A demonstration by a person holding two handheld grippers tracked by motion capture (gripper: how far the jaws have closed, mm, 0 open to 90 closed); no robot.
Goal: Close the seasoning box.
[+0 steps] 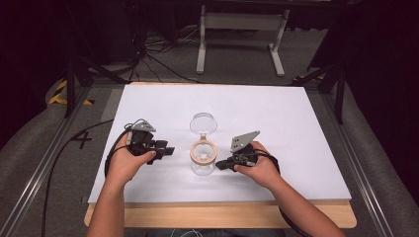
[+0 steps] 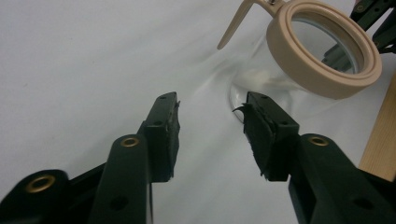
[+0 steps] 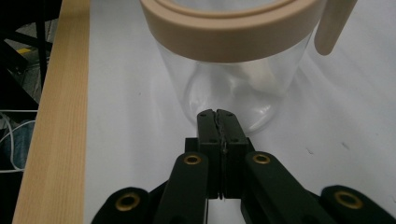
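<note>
Two hands each hold a black claw over a white tabletop, with a clear glass jar standing between them. The left claw has its jaws spread well apart with nothing between them; the jar sits just beyond its tips, a little off to one side, not touching. The right claw has its jaws pressed fully together, gripping nothing, its tip pointed at the jar's lower wall and very close to it. The jar wears a beige ring around its mouth. Just behind the jar, farther from the person, lies a round clear lid.
</note>
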